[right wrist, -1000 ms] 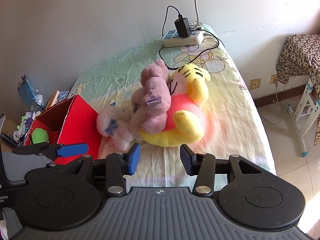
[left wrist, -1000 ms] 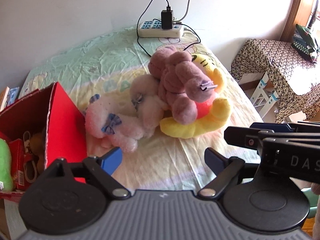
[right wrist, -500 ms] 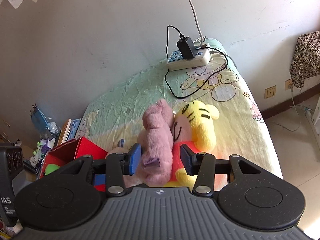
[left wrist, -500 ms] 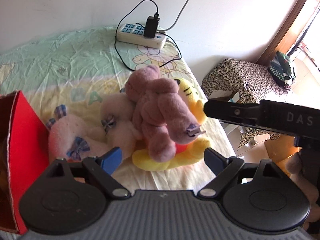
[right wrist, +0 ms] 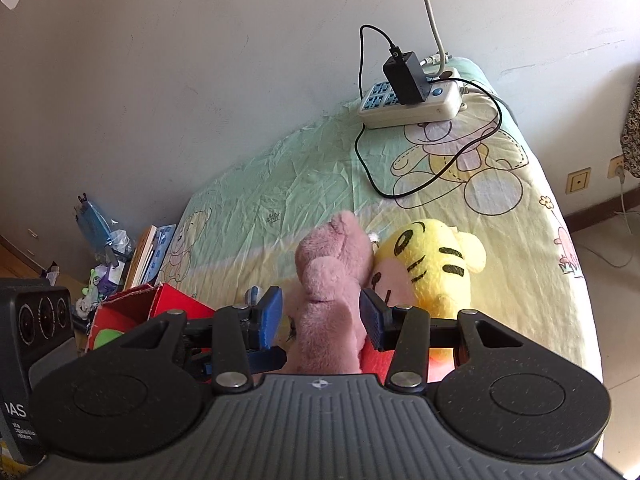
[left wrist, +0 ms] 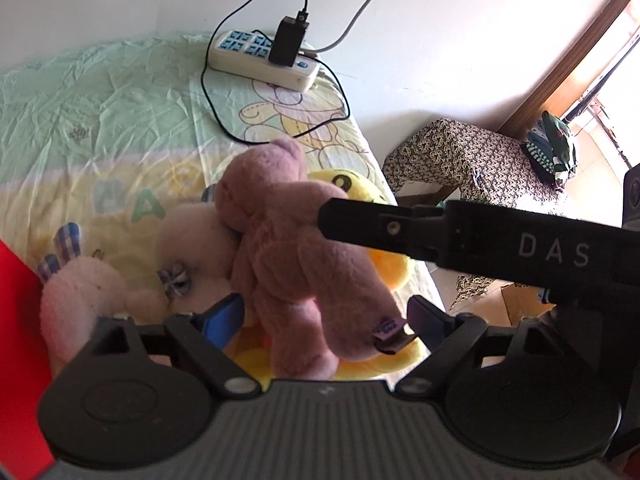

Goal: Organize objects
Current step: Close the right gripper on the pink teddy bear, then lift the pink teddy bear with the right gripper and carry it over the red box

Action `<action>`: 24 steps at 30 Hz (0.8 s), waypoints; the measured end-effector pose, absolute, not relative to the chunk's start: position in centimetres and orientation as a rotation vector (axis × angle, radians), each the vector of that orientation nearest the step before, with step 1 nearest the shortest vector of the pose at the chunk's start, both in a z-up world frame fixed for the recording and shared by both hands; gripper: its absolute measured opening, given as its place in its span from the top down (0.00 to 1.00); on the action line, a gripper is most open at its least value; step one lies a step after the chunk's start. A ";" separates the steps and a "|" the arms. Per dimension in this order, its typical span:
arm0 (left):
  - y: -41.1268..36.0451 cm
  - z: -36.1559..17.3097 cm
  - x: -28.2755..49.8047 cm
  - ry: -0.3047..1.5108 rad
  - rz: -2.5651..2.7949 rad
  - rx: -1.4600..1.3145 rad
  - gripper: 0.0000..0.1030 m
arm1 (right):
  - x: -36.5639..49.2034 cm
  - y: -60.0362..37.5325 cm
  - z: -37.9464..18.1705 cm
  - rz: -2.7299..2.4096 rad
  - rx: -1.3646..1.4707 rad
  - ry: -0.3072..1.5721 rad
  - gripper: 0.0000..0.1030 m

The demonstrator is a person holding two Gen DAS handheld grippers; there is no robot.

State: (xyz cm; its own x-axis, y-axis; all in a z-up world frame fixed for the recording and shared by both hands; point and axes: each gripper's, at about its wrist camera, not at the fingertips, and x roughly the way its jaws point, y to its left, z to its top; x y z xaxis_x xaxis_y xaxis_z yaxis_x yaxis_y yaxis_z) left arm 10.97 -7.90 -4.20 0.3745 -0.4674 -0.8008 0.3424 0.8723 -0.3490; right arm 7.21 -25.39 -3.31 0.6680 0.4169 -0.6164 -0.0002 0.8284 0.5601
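The mauve bear (right wrist: 328, 280) lies on the bed (right wrist: 280, 200), low centre in the right wrist view, leaning on the yellow tiger (right wrist: 436, 264). In the left wrist view a pale pink bunny (left wrist: 96, 292) lies at lower left, touching the bear. The red box (right wrist: 160, 304), the likely destination, shows at lower left of the right view, with a green toy (right wrist: 106, 336) inside.

The right gripper (right wrist: 320, 316) has its jaws moderately wide, one on each side of the bear's body. Whether the pads touch the plush cannot be told. The left gripper (left wrist: 324, 316) has its jaws wide and empty; the bear's legs show between them.

Step in hand, as judged: grasp the bear with the right gripper.

- Centre the jaws on the torso, not on a loose limb; plush compresses and slips.
- Close until the pile is clearly squeezed.
- Lift straight up, so that the tiger and bunny are not dragged along.
- Keep the left gripper clear of the right finger that crosses its view at centre right.
- Avoid the black cable (right wrist: 372, 168) and power strip (right wrist: 412, 104) at upper right.
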 end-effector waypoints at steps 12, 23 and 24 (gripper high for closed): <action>-8.4 -6.7 12.8 1.117 -0.541 -0.112 0.30 | 8.8 -25.3 -5.6 0.317 0.618 0.887 0.66; -8.4 -5.2 10.8 1.035 -0.540 -0.052 0.42 | 7.5 -25.3 -4.7 0.336 0.645 0.832 0.75; -8.2 -4.9 10.5 1.025 -0.543 -0.051 0.42 | 7.3 -25.2 -4.5 0.338 0.647 0.825 0.75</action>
State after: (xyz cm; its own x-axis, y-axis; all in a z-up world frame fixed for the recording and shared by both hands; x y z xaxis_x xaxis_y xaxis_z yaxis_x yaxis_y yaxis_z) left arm 10.49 -8.23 -4.93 0.3992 -0.4526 -0.7974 0.4060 0.8670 -0.2889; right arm 7.29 -25.21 -4.49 0.6415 0.5144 -0.5691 -0.0329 0.7597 0.6495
